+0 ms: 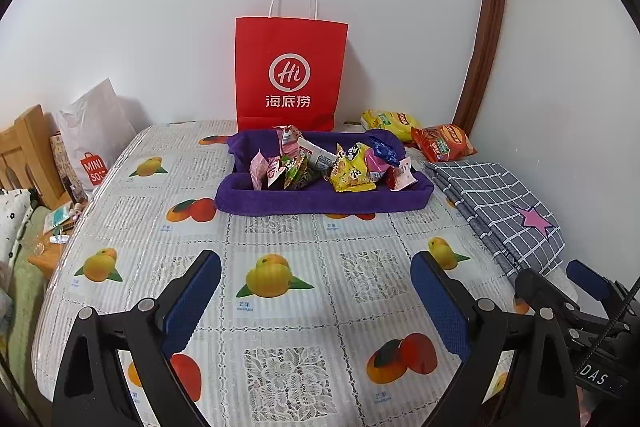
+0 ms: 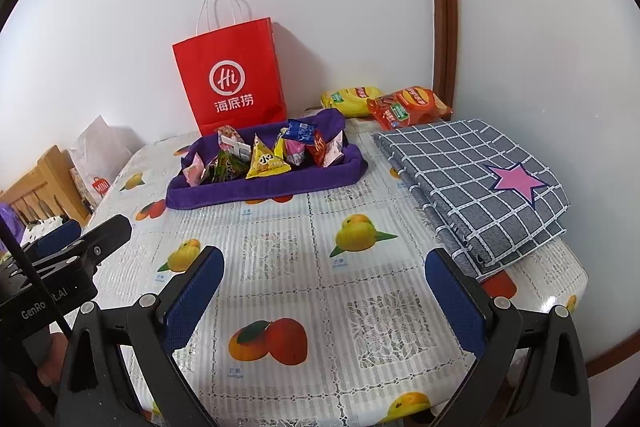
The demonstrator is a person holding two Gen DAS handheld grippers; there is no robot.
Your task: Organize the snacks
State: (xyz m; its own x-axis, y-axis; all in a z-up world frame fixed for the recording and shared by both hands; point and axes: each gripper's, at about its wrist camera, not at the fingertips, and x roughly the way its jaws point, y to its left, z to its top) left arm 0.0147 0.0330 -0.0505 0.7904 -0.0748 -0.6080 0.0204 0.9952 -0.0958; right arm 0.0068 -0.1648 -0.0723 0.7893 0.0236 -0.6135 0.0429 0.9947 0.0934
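Nearest the viewer, the left tongs [image 1: 316, 301] and the right tongs [image 2: 324, 297] both stand wide apart with nothing between their blue pads, hanging above the bench [image 2: 280, 267], which wears a fruit-print cover. To the right lies a folded grey checked cloth [image 2: 480, 187] with a pink star. Farther back, a purple tray [image 1: 320, 201] holds a heap of small snack packets [image 1: 352, 171]. Behind its right end, a yellow chip bag [image 1: 384, 121] and a red chip bag [image 1: 442, 143] lie on the bench. A red paper bag [image 1: 290, 75] stands upright against the white wall.
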